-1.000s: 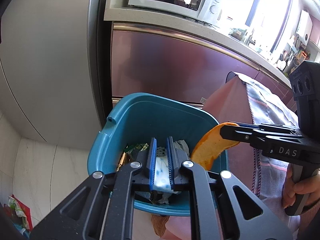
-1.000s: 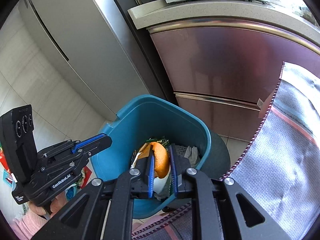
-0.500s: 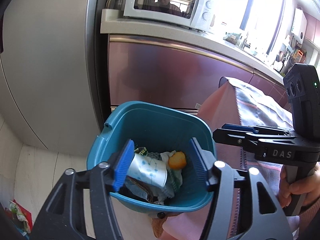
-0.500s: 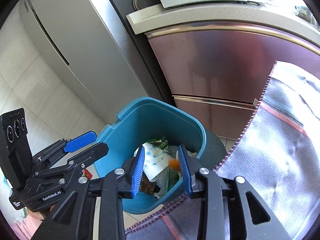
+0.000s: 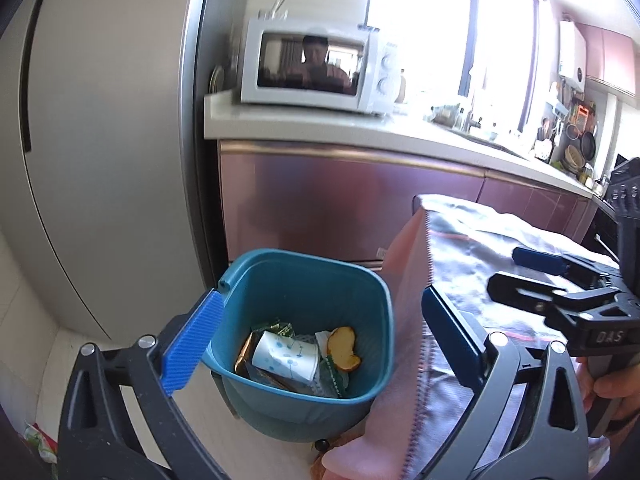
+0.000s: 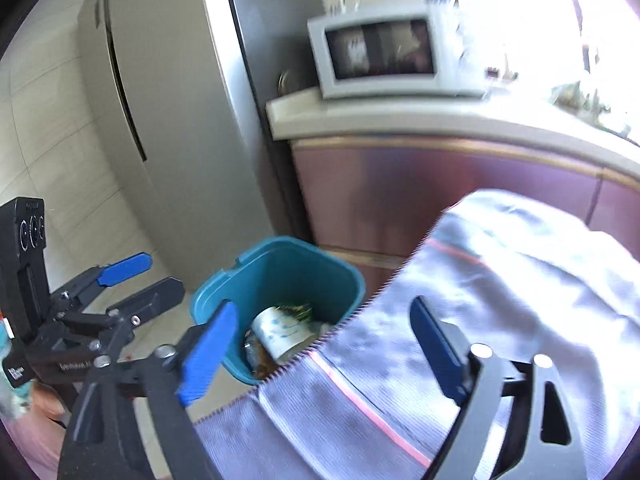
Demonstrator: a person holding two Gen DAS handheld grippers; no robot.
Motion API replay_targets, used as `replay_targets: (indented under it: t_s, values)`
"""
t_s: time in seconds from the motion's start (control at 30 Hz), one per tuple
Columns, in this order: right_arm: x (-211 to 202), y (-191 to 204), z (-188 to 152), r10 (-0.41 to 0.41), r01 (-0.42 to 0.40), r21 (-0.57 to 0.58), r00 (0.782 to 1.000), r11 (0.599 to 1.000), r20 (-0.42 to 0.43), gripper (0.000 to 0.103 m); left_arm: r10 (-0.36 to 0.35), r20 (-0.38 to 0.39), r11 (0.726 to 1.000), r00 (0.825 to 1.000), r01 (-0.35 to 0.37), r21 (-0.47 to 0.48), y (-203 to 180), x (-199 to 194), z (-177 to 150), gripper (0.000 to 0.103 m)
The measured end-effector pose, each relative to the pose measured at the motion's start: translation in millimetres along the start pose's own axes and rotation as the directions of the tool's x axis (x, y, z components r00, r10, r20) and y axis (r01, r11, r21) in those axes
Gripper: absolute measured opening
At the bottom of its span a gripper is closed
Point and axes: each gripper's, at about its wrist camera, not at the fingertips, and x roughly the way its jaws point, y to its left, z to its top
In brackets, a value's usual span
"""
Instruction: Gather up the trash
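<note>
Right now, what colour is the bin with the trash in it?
The bin is teal blue. It shows best in the left wrist view.

We see the teal bin (image 6: 280, 264) partly hidden behind the striped cloth (image 6: 500, 300) (right view is blurred), and the microwave (image 6: 380, 56) smears.

Bin (image 5: 308, 280) on floor before cabinet (image 5: 340, 200), cup (image 5: 286, 360) and peel (image 5: 344, 348) inside; microwave (image 5: 312, 66) above, cloth (image 5: 460, 280) right
</note>
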Motion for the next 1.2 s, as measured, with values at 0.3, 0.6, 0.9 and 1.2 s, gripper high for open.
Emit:
replay_targets:
  t_s: [0.3, 0.6, 0.9, 1.2]
  values:
    - [-83, -7, -36, -0.209, 0.209, 0.017, 0.960, 0.978, 0.187, 0.097, -0.005, 0.161, 0.998, 0.987, -0.004, 0.058, -46, -58, -7, 0.097]
    - [-149, -16, -68, -0.355, 0.345, 0.090, 0.882, 0.934, 0.311, 0.097, -0.022, 0.229, 0.998, 0.973, 0.007, 0.064, -92, -87, -22, 0.097]
    - [-175, -21, -87, -0.420, 0.396, 0.140, 0.840, 0.907, 0.344, 0.097, -0.028, 0.294, 0.994, 0.955, -0.004, 0.109, -123, -111, -34, 0.097]
    - [-194, -24, -95, -0.479, 0.445, 0.180, 0.789, 0.877, 0.385, 0.097, -0.044, 0.329, 0.992, 0.943, 0.004, 0.122, -136, -116, -34, 0.097]
